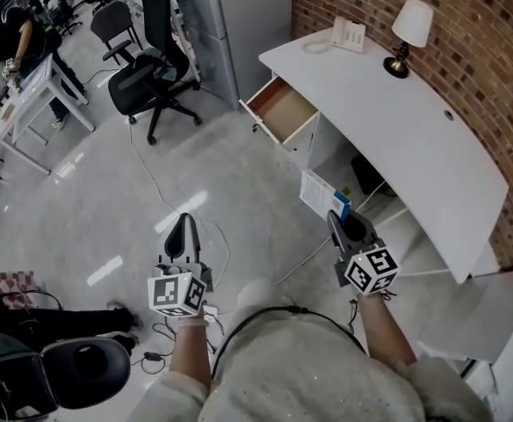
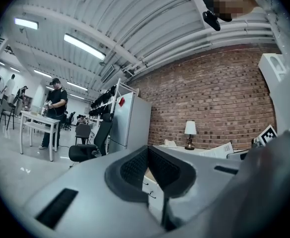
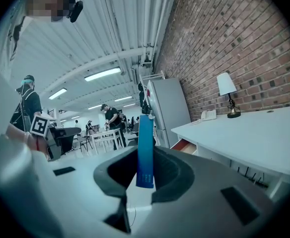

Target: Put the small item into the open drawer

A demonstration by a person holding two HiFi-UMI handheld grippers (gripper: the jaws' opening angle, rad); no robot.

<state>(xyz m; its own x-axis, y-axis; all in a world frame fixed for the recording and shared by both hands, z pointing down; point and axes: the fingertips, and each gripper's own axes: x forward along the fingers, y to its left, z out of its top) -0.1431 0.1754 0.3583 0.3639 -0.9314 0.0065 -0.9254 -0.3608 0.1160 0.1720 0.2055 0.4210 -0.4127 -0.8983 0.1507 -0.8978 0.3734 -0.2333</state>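
- The right tongs [image 1: 336, 223] are clamped on the small item [image 3: 145, 150], a flat blue-and-white box that stands upright between the pads.
- The left tongs [image 2: 148, 157] are closed tip to tip with nothing between them.
- The open drawer [image 1: 282, 111] of the white desk [image 1: 397, 139] lies ahead of both tongs, well apart from them.

Bare glossy grey floor [image 1: 230, 174] lies open up to the pulled-out wooden drawer [image 1: 283, 111]; the white curved tabletop [image 1: 397, 121] borders its right, a black wheeled office chair [image 1: 147, 82] stands left
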